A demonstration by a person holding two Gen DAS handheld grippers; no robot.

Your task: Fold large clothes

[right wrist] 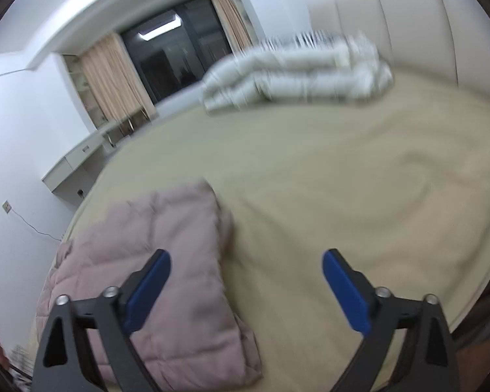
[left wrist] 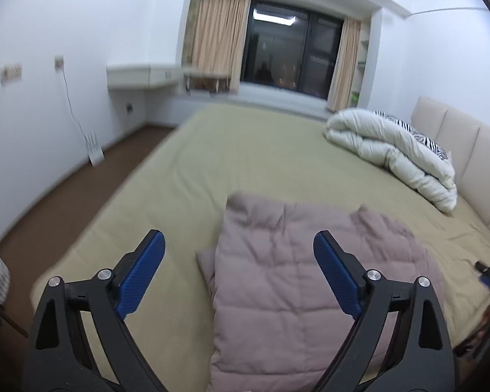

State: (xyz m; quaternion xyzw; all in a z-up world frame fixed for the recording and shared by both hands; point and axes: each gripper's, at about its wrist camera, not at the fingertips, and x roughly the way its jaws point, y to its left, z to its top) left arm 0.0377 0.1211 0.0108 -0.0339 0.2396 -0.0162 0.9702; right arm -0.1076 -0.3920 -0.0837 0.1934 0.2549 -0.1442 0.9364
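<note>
A folded dusty-pink quilted jacket (left wrist: 297, 294) lies flat on the olive-green bed (left wrist: 212, 163). My left gripper (left wrist: 240, 245) hangs above its near left part, jaws wide apart, nothing between the blue pads. In the right wrist view the same jacket (right wrist: 166, 261) lies at the lower left. My right gripper (right wrist: 246, 261) stands open above the jacket's right edge and the bare sheet, holding nothing. The far tip of the right gripper shows at the right edge of the left wrist view.
A rolled white duvet (left wrist: 395, 153) with a zebra-print pillow (left wrist: 418, 134) lies by the beige padded headboard (left wrist: 464, 150). Brown floor (left wrist: 65, 196) runs along the bed's left side below a white wall shelf (left wrist: 137, 76). A dark window (left wrist: 290, 55) with beige curtains is at the back.
</note>
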